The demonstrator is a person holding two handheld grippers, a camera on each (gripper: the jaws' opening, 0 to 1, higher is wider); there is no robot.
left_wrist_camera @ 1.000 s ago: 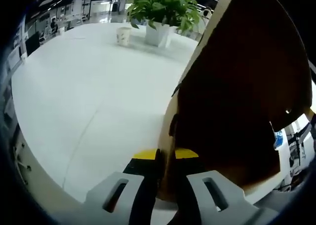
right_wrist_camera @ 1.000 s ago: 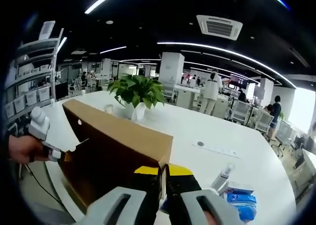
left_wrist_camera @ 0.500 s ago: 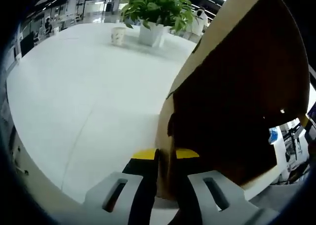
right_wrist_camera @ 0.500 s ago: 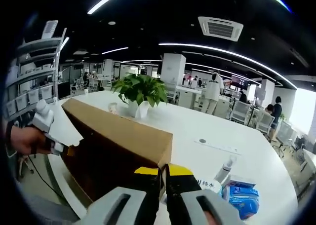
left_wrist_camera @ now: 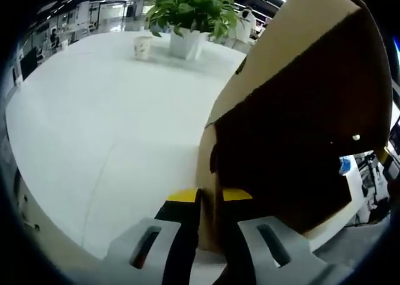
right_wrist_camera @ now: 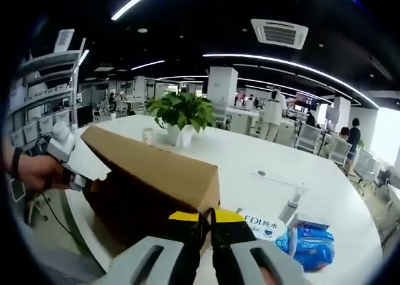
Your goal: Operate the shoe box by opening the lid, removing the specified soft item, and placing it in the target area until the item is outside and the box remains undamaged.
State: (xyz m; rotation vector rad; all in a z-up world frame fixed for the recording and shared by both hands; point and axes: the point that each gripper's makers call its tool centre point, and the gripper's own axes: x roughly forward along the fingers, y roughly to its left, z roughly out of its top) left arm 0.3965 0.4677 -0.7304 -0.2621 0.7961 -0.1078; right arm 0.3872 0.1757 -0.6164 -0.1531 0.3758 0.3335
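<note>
The brown cardboard shoe box lid [left_wrist_camera: 300, 110] is raised off the white table [left_wrist_camera: 94, 122], its dark underside facing the left gripper view. My left gripper [left_wrist_camera: 210, 197] is shut on the lid's edge, the cardboard pinched between its yellow-tipped jaws. In the right gripper view the same lid [right_wrist_camera: 150, 166] stretches away to the left. My right gripper [right_wrist_camera: 209, 217] is shut on its near corner. At the far end, a hand [right_wrist_camera: 34, 172] holds the left gripper [right_wrist_camera: 84, 184] on the lid. The soft item and the box's inside are hidden.
A potted plant [right_wrist_camera: 181, 113] and a paper cup [right_wrist_camera: 148, 135] stand on the table behind the lid. To the right lie a white labelled pack [right_wrist_camera: 267, 225], a blue pack [right_wrist_camera: 314, 244] and a small spray bottle [right_wrist_camera: 291, 207]. People stand among desks far behind.
Both grippers have stayed shut on the lid, which has swung up a little. The white labelled pack under its right end has come into sight.
</note>
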